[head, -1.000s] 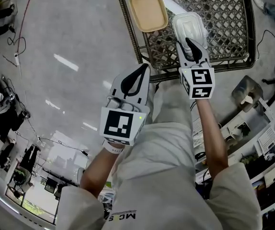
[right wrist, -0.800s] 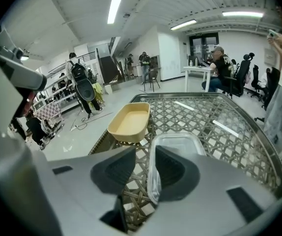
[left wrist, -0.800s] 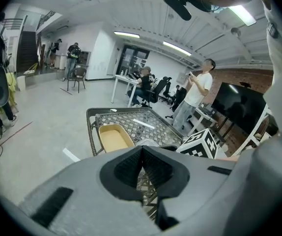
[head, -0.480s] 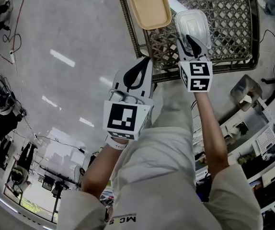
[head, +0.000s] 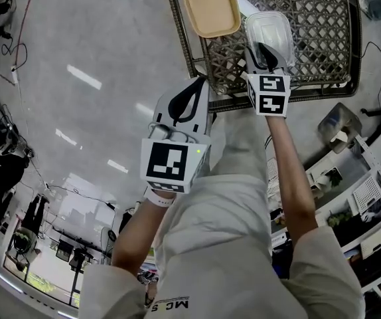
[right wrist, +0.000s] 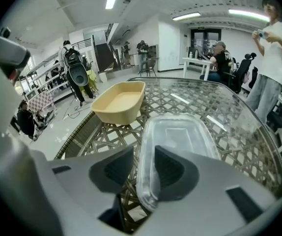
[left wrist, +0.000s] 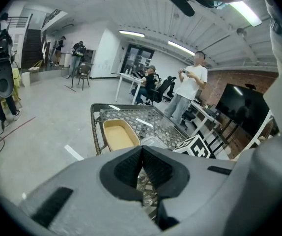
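Observation:
A clear plastic container [head: 269, 30] lies over the wicker-and-glass table [head: 313, 18], beside a yellow tray [head: 210, 5]. My right gripper [head: 264, 53] is shut on the container's near rim. In the right gripper view the rim [right wrist: 146, 181] runs between the jaws of that gripper [right wrist: 145, 165], with the container [right wrist: 180, 136] stretching ahead and the yellow tray [right wrist: 119, 102] to its left. My left gripper [head: 189, 102] hangs off the table's near corner, above the floor. Its jaws [left wrist: 142, 154] are shut on nothing. The left gripper view shows the tray [left wrist: 117, 135] and the table ahead.
The table's raised rim [head: 177, 25] runs along its left side. Shelving with boxes [head: 366, 198] stands at the right, and cables [head: 18, 52] trail on the floor at far left. Several people and office chairs [right wrist: 219, 58] are in the background.
My right gripper has moved farther over the table with the container, which now lies flatter and closer to the glass. The left gripper has barely shifted.

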Demonstrator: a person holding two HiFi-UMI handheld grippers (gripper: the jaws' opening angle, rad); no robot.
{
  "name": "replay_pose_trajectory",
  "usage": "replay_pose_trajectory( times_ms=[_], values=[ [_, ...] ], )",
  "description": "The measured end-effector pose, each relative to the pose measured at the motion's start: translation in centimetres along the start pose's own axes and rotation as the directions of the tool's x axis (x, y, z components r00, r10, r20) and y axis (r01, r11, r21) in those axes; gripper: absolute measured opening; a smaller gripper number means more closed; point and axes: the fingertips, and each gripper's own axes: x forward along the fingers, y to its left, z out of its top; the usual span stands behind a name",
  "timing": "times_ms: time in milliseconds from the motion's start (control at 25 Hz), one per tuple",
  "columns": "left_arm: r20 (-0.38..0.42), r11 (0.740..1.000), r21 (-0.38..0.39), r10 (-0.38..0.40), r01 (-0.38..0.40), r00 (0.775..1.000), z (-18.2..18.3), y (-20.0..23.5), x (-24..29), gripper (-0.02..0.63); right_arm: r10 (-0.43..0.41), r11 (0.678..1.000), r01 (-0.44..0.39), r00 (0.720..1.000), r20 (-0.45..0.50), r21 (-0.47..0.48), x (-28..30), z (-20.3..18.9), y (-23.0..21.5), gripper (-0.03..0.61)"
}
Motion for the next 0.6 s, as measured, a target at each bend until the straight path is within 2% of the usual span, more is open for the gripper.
replay_pose_trajectory(
  times_ms=[400,600],
  values=[
    [0.011,1.0,0.008,-0.005,0.005,1.0,0.49,-0.06,-0.19,0.023,-0.066,0.997,0.065,0.998,-0.023,-0.042,0.1,0.4,-0.13,0.1],
    [0.011,1.0,0.012,-0.006,0.006,1.0,0.48,-0.06,-0.39,0.023,-0.083,0.996,0.082,0.996,-0.035,-0.025,-0.03,0.35,-0.34,0.072]
  ],
)
